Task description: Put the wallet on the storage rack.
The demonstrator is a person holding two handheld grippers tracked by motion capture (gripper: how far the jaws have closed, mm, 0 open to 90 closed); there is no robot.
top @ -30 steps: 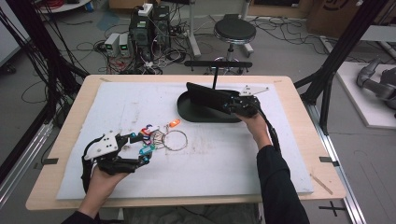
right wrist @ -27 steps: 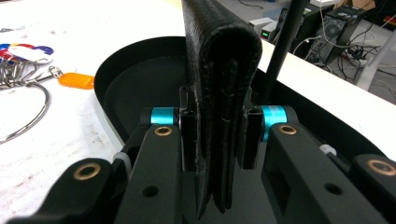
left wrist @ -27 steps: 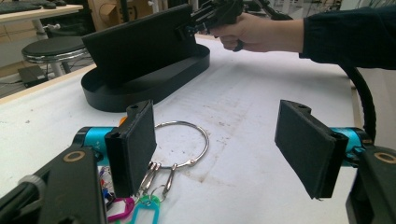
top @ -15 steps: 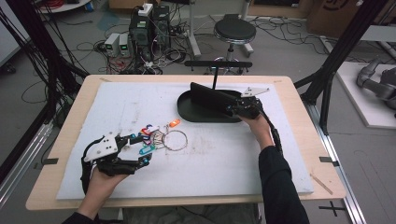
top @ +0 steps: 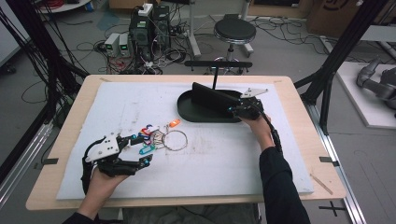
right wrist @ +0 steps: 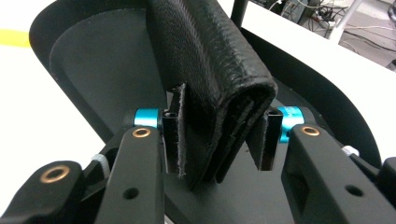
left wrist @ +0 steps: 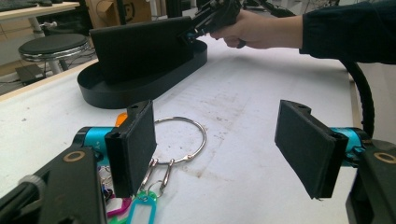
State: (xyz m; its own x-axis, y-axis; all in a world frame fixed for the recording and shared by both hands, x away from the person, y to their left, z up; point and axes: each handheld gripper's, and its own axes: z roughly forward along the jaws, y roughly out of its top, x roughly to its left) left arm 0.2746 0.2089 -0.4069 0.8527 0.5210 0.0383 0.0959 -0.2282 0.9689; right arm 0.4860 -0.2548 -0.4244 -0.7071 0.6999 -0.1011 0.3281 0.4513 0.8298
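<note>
Right gripper [top: 232, 110] at the near-right end of the black oval tray [top: 187, 109], jaws astride the end of the black leather wallet [top: 210, 97] standing on edge in that tray. Seen close up in the right gripper view: wallet [right wrist: 210, 88] folded, its folded edge between the two pads, one pad touching or just beside its left face, the other just clear of the right face, so jaws slackened, having just been opening, wallet between them but no longer squeezed. Tray resting on the white mat [top: 224, 158] toward the far side of the wooden table [top: 60, 154]. Left gripper [top: 142, 151] down at the near left of the mat, jaws spread wide, nothing between the pads. Just ahead of it a large metal key ring [left wrist: 182, 140] lying flat with coloured plastic key tags [top: 147, 140] bunched on its left side, an orange tag [top: 173, 123] lying nearest the tray. Keys well apart from the tray. Behind the table a round stool [top: 235, 31] and computer boxes [top: 149, 23] amid cables on the floor.
</note>
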